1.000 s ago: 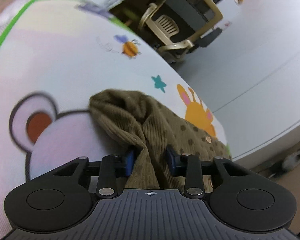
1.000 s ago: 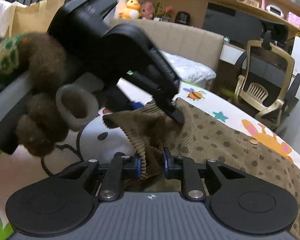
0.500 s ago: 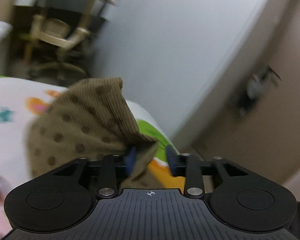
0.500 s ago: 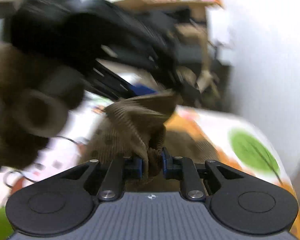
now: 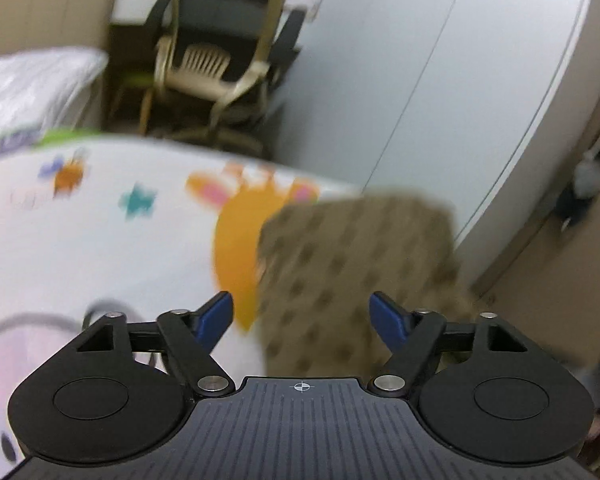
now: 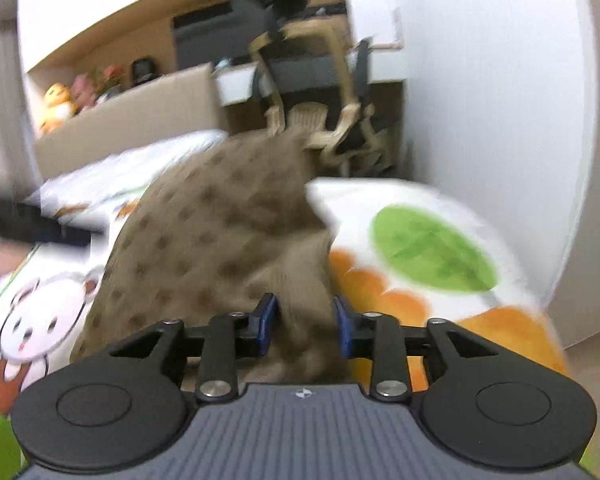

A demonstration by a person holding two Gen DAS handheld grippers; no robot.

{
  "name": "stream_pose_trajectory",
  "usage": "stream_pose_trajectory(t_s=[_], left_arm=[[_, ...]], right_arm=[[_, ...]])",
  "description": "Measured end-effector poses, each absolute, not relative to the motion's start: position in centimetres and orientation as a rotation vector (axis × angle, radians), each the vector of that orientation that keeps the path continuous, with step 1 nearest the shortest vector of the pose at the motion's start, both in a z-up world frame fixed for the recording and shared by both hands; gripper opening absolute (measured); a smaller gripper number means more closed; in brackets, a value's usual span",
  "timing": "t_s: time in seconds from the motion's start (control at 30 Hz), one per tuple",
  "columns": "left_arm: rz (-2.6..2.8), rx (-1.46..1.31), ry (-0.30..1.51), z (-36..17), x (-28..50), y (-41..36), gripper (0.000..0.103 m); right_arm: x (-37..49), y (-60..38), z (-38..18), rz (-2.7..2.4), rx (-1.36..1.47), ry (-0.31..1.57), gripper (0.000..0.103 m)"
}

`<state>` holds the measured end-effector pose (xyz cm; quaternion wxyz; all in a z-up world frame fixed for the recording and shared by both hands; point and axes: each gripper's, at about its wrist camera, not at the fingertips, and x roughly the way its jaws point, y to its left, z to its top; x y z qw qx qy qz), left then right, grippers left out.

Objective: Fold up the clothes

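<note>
Since the earlier pictures, both grippers have carried the brown dotted garment [image 5: 356, 264] across the cartoon-printed mat [image 5: 100, 248] toward its edge by the white wall, and both pairs of jaws have just been opening. Left gripper [image 5: 302, 316]: jaws stand wide, pads clear of the cloth, which lies flat just ahead and slightly to the right of them; released. Right gripper [image 6: 303, 322]: jaws part-open with a bunched fold of the garment [image 6: 220, 232] between the pads; whether the pads still press it cannot be told through the blur. The garment rests near the mat's wall-side edge, beside the orange print, its long axis running away from the right gripper toward the chair [image 6: 320, 120]. The right gripper is the nearer to the cloth. Judged, the coming move is to free this fold and smooth it.
</note>
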<state>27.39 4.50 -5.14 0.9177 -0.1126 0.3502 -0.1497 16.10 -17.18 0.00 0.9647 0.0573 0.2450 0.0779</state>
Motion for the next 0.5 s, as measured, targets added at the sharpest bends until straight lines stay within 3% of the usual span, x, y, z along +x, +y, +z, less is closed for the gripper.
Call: stream_pose_trajectory(t_s=[0.13,0.27,0.5], left_arm=[[-0.312,-0.213,0.749,-7.2,27.6,3.5,0.078],[-0.305,-0.121,0.718,-7.0,28.3,2.3,0.081],[-0.316,-0.126,0.729,-6.9,28.5,3.9,0.087]], right_arm=[[15.3,-17.9,4.0,0.138,0.061,0.356,0.056],[17.9,-15.2,6.6,0.252,-0.018,0.317,0.063],[30.2,-9.4,2.0,0.301,0.008,0.61,0.064]])
